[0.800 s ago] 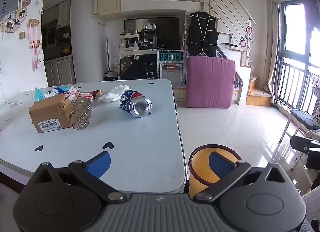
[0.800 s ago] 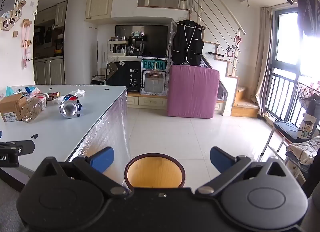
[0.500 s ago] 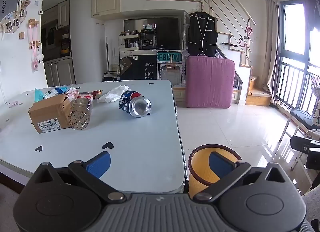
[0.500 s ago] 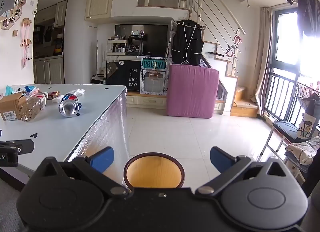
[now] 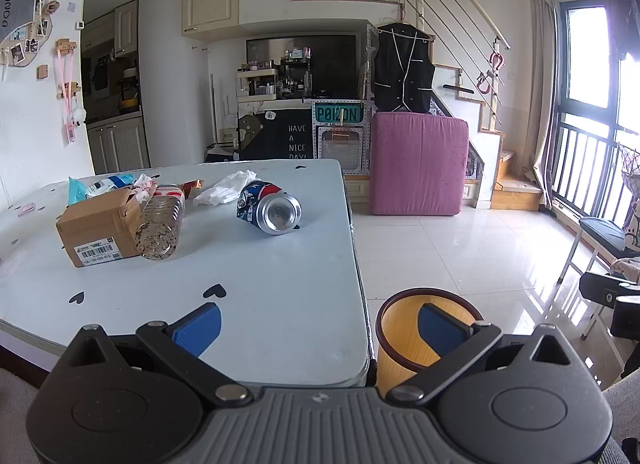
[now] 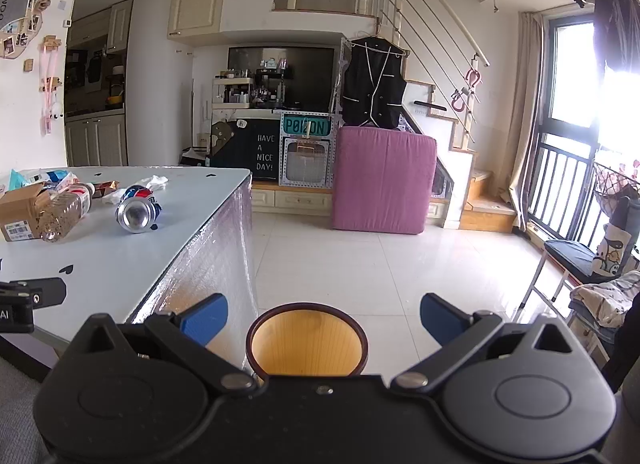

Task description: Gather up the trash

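Trash: your litter lies in a loose cluster on the far left part of the counter (image 5: 280, 296), well away from both claws.
Can: a crushed blue-and-red drink can (image 5: 269, 211) lies on its side, its silver bottom facing you; it is the piece nearest the counter's right edge.
Bottle: a clear plastic bottle (image 5: 161, 227) lies on its side with its base toward you, touching the cardboard box (image 5: 96, 229) on its left.
Box: the flaps are partly open, and a barcode label faces you.
Tissue: a crumpled white tissue (image 5: 226, 193) sits just behind the can, on its left.
Wrappers: a blue-and-white packet (image 5: 105, 183) and a small brown wrapper (image 5: 192, 184) lie behind the box and bottle.
Bin: a yellow waste bin (image 6: 307, 340) with a dark rim stands on the floor just beside the counter's near right corner, open and showing nothing inside.
Left claw: your left claw (image 5: 316, 324) is spread wide with nothing between its blue pads, over the counter's near edge and angled slightly down.
Right claw: your right claw (image 6: 324, 314) is also spread wide and holds nothing; the bin's mouth sits between its pads in the right wrist view.
Floor: white glossy tiles (image 6: 384, 260) run to a pink cushioned block (image 6: 384, 180).
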### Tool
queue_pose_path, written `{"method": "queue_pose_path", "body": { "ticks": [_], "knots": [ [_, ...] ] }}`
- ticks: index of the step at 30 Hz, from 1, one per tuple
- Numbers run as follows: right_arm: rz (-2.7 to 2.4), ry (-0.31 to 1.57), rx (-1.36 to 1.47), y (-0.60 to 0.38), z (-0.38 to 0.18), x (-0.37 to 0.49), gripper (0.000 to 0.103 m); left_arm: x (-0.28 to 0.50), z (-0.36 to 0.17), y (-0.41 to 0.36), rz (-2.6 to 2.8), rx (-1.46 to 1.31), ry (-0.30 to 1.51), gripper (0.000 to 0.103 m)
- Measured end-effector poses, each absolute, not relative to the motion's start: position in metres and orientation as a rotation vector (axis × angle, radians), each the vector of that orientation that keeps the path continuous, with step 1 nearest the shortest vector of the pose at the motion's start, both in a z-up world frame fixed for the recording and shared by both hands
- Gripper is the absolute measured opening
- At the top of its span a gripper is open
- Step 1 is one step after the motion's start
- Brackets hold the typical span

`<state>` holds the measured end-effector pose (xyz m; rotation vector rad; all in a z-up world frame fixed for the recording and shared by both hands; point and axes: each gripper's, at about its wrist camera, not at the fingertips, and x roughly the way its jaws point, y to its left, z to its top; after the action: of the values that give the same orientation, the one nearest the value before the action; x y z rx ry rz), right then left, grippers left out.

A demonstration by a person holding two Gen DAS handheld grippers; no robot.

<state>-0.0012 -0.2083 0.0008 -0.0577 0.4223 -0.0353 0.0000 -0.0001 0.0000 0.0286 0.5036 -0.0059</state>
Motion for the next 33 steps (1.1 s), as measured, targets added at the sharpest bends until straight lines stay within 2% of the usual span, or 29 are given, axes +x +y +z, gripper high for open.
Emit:
{"method": "queue_pose_path", "body": {
  "ticks": [33],
  "knots": [
    [-0.039, 0.426, -0.053, -0.2165, -0.0070, -0.0022, 0.103, -0.0001, -0.0001, -0.0001, -0.006, 0.031, 0.502, 0.103]
  ]
}}
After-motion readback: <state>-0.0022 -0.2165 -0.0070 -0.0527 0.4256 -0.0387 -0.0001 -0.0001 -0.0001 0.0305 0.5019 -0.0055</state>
